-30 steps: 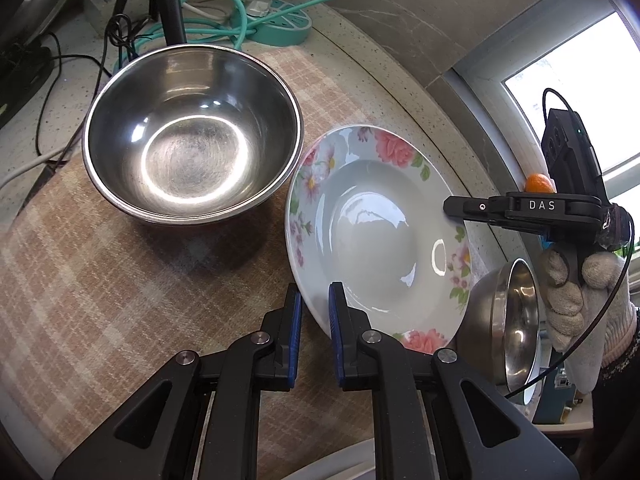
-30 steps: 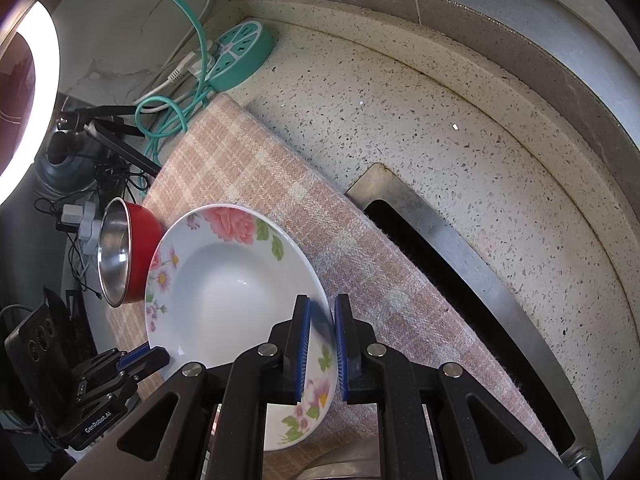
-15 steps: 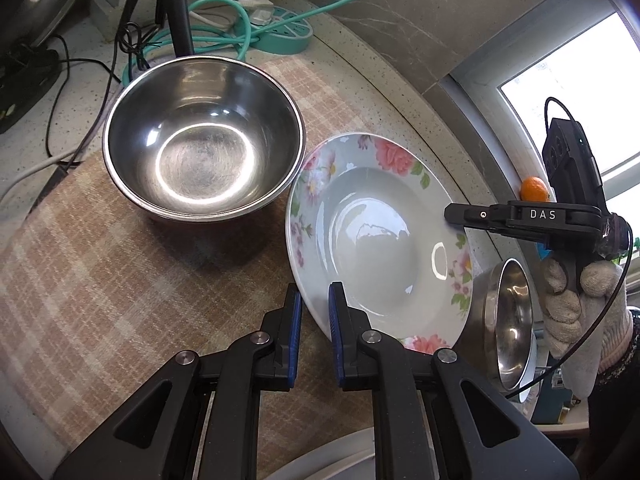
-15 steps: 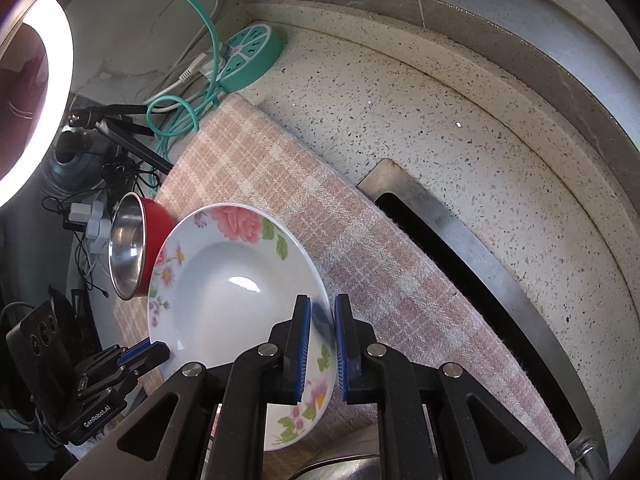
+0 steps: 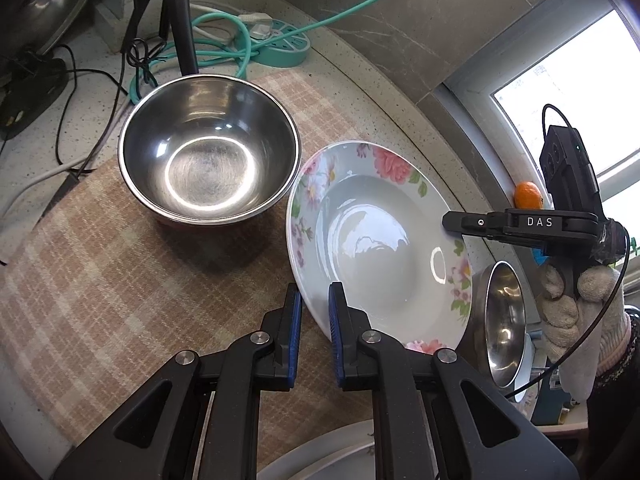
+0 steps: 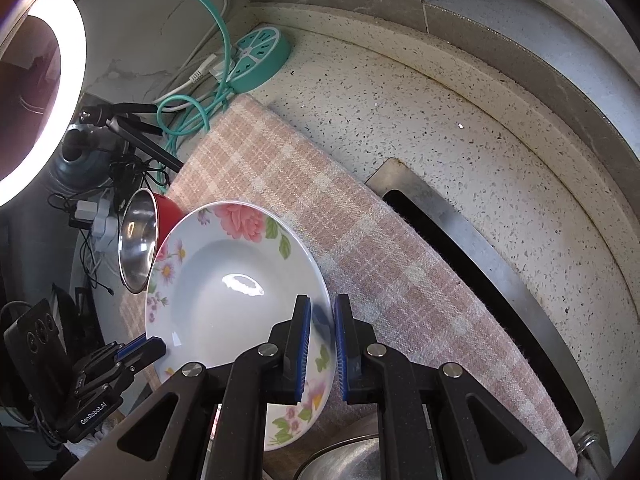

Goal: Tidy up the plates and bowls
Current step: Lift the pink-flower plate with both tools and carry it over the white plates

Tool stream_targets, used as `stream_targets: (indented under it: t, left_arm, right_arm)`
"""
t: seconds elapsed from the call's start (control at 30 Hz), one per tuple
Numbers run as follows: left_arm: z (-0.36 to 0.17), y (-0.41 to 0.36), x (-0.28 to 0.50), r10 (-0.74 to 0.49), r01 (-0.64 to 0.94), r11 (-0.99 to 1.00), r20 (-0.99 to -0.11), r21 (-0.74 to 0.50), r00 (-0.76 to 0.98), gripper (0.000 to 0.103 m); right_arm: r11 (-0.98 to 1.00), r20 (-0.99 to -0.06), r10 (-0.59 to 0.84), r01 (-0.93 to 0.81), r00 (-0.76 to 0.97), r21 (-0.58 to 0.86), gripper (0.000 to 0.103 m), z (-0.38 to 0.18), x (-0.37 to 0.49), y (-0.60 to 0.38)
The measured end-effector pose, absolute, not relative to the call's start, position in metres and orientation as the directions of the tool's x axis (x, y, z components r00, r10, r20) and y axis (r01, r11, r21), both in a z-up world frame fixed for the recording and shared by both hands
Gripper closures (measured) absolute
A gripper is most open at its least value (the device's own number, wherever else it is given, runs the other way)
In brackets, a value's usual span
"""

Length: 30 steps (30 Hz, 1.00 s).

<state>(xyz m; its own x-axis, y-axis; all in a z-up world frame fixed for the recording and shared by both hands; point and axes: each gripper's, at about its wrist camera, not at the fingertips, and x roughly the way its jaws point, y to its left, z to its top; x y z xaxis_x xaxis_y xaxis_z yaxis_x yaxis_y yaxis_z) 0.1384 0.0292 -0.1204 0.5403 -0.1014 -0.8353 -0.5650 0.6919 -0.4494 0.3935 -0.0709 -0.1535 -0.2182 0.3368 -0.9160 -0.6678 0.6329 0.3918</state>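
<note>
A white deep plate with a pink flower rim (image 5: 380,248) is held above the checked cloth (image 5: 120,272). My left gripper (image 5: 315,320) is shut on its near-left rim. My right gripper (image 6: 321,344) is shut on the opposite rim of the same plate (image 6: 224,292), and its side shows in the left wrist view (image 5: 520,224). A large steel bowl (image 5: 208,160) stands on the cloth to the plate's left. A smaller steel bowl (image 5: 500,320) lies beyond the plate's right edge. In the right wrist view the large bowl (image 6: 138,240) shows a red outside.
A teal round power strip (image 5: 280,44) with teal and white cables lies at the back by the wall. A black tripod leg (image 5: 180,20) stands behind the large bowl. A white plate rim (image 5: 328,456) shows below my left gripper. A sink slot (image 6: 472,256) is at right.
The plate and both grippers have shifted slightly toward me and away from the back; the large bowl now sits farther right and lower in the left wrist view. Both grips are unchanged.
</note>
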Motion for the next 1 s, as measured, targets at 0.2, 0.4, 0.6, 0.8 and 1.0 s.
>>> stream_targets:
  t: [0.2,0.4,0.6,0.8,1.0]
  left_arm:
    - [-0.119,0.030,0.138,-0.102,-0.564,0.692,-0.834,-0.451,0.542,0.091]
    - [-0.117,0.028,0.136,-0.100,-0.561,0.694,-0.832,-0.452,0.546,0.091]
    - [-0.116,0.029,0.135,-0.096,-0.558,0.697,-0.830,-0.450,0.549,0.091]
    - [-0.111,0.029,0.131,-0.087,-0.556,0.700,-0.827,-0.448,0.556,0.091]
    - [-0.106,0.031,0.126,-0.074,-0.556,0.705,-0.826,-0.440,0.559,0.092]
  right_arm:
    - [0.633,-0.916,0.340,-0.668,-0.214,0.391,0.092,-0.151,0.392,-0.073]
    - [0.637,-0.915,0.343,-0.664,-0.212,0.392,0.092,-0.148,0.391,-0.075]
    - [0.637,-0.911,0.354,-0.659,-0.209,0.399,0.092,-0.142,0.390,-0.078]
    - [0.635,-0.910,0.361,-0.660,-0.206,0.401,0.092,-0.138,0.389,-0.079]
    - [0.632,-0.905,0.371,-0.658,-0.207,0.409,0.092,-0.135,0.385,-0.079]
